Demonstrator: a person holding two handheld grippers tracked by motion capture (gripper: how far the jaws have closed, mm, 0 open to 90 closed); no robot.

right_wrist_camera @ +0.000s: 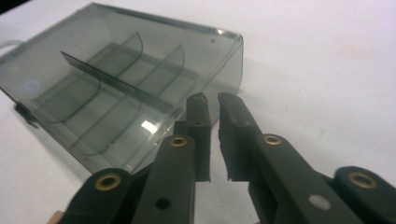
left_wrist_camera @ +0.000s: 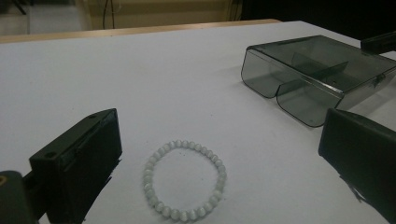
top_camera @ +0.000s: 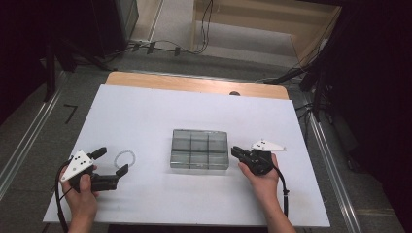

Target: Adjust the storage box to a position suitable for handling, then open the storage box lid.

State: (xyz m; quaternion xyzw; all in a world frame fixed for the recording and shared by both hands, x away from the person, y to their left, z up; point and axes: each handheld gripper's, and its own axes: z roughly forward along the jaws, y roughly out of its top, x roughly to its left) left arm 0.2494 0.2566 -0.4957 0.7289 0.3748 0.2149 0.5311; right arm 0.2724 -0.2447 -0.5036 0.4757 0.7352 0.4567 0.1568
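A ring of pale beads, a bracelet (top_camera: 124,158) (left_wrist_camera: 150,184), lies flat on the white table. My left gripper (top_camera: 112,160) (left_wrist_camera: 224,140) is open wide, with one jaw on each side of the bracelet and neither touching it. A smoky transparent box (top_camera: 199,149) (left_wrist_camera: 308,70) (right_wrist_camera: 116,84) with a closed lid and inner dividers sits at the table's middle. My right gripper (top_camera: 235,152) (right_wrist_camera: 213,100) points at the box's right end from just short of its corner. Its jaws stand a narrow gap apart, with nothing between them.
The white table top (top_camera: 194,111) has a wooden strip (top_camera: 194,83) along its far edge. Cables (top_camera: 165,46) lie on the floor beyond it, and dark equipment (top_camera: 369,73) stands at the right. A cable trails from each gripper toward the near edge.
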